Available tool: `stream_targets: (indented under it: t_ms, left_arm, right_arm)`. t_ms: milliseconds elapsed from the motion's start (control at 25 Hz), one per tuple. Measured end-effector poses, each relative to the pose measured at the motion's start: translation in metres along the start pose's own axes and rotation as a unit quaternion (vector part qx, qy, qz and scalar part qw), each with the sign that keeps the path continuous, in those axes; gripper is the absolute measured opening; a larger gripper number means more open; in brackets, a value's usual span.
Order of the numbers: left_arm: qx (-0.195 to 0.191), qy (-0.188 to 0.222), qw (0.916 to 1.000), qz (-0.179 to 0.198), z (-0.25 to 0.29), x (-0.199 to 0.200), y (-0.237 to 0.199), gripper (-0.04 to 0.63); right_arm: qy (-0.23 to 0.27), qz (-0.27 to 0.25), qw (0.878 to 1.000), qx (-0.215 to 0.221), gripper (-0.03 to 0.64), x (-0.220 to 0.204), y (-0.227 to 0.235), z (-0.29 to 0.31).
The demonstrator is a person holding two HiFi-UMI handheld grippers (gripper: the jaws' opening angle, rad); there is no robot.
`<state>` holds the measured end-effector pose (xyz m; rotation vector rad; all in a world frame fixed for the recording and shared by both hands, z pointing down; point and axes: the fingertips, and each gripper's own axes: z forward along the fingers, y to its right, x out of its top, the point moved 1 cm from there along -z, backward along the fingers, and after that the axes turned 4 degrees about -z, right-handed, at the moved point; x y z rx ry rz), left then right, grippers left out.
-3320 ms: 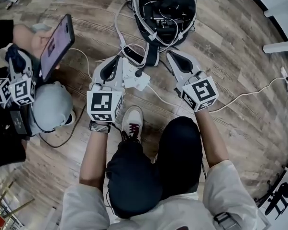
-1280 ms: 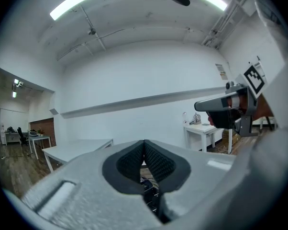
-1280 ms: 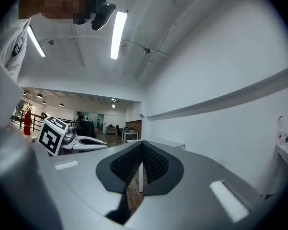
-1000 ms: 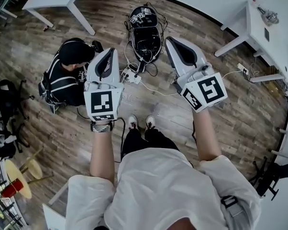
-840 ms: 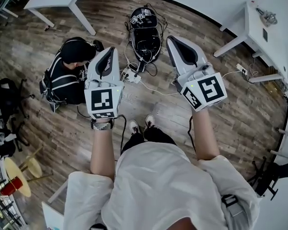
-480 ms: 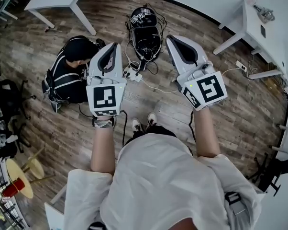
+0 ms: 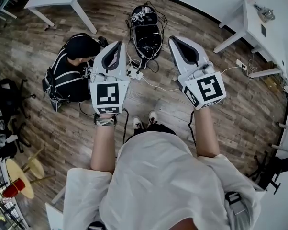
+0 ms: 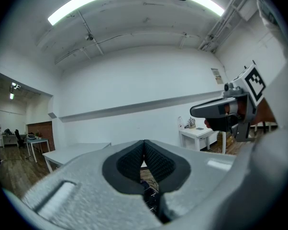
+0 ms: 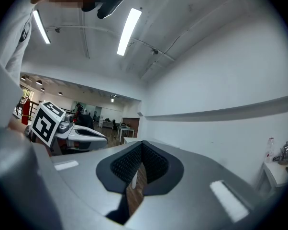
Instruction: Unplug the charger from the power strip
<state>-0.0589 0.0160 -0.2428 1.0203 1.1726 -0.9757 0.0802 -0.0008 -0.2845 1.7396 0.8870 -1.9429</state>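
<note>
Left gripper [image 8: 144, 150] fingers pressed together, empty. Right gripper [image 9: 142, 152] same. Power strip [image 7: 134, 74] on floor, well below both grippers' fingers.

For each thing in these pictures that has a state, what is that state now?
left claw, shut, empty.
right claw, shut, empty.
power strip, lying free of both claws; too small to tell whether anything is plugged in.
black bag, open.
</note>
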Motion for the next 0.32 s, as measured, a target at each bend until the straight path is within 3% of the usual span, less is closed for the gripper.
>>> stream_targets:
  t_ms: [320]
  left_arm:
    - [-0.012,-0.008,0.9999,0.002,0.0053,-0.0078,0.0035,0.006]
  right_arm:
    - [-0.007,0.004,1.000,-0.010,0.002,-0.0074,-0.0010,0.0001]
